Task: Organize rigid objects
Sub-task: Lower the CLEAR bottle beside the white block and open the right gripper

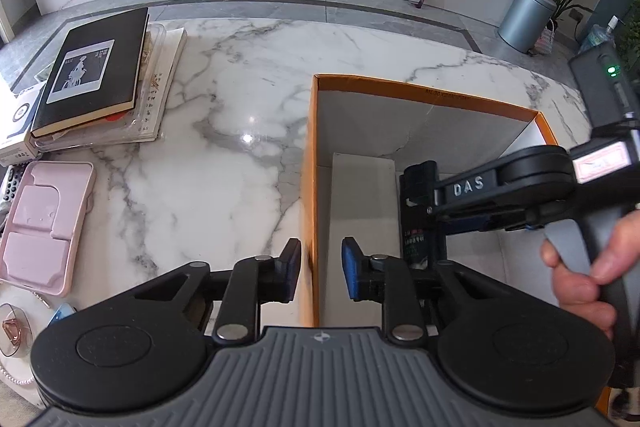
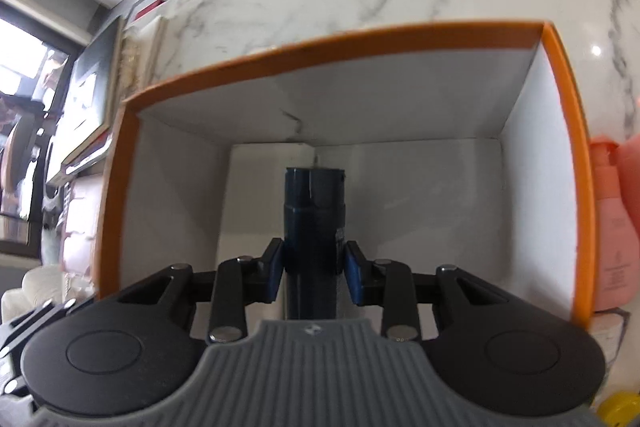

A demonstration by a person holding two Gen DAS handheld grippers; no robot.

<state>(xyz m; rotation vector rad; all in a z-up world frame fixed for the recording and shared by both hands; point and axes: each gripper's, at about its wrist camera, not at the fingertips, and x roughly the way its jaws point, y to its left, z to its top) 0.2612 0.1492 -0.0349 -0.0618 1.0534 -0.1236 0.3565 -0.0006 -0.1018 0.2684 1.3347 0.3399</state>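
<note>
Landmark is the orange box (image 1: 424, 95), open top, white inside, sitting on the marble surface (image 1: 224, 131)

Right tool (image 2: 314, 273) is down inside the box, blue pads (image 2: 355, 277) clamped on both sides of a dark bottle (image 2: 314, 211). Bottle is upright within the box walls, cap end toward the far wall; can't tell if its base touches the box floor. From the left wrist view the same bottle (image 1: 420, 215) shows beside a white flat panel (image 1: 360, 211) leaning inside the box, near the left wall

Left tool (image 1: 320, 269) is spread and holding nothing; its fingers straddle the box's left wall, one pad outside over the surface, the other inside

Outside the box, just past its right wall: a pink pump bottle (image 2: 612, 227), standing, close to the wall. Something yellow (image 2: 620, 409) below it, too cut off to identify

Left of the box, well apart: a black book (image 1: 96, 75) on top of a stack of papers, and nearer the camera a pink tray (image 1: 44, 223) lying flat on the surface

Grey bin (image 1: 526, 17) on the floor beyond the box's far right corner
</note>
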